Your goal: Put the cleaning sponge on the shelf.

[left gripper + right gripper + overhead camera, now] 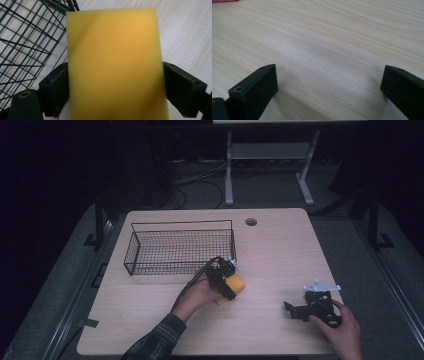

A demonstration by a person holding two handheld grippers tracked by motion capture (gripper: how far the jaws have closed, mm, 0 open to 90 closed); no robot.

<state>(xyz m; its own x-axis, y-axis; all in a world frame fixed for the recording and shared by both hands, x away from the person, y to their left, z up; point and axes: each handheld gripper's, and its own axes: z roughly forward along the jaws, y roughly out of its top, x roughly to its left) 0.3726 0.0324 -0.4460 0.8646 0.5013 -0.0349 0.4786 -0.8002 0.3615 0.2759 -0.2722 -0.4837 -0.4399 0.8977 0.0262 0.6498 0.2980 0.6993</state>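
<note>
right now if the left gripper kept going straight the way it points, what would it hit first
Probably the wire basket. The left gripper, shut on the yellow sponge, points up the table toward the basket's near right corner, whose mesh sits just ahead on the left in its own view. Depth is unclear, so it might slip past onto bare table.

Yellow sponge (pixel 113 65), black wire-grid basket (pixel 180 247), pale woodgrain table (pixel 280 250), plaid sleeve (pixel 155 342), black tools.

pale wooden table (pixel 280 250), cabled floor beyond
</note>
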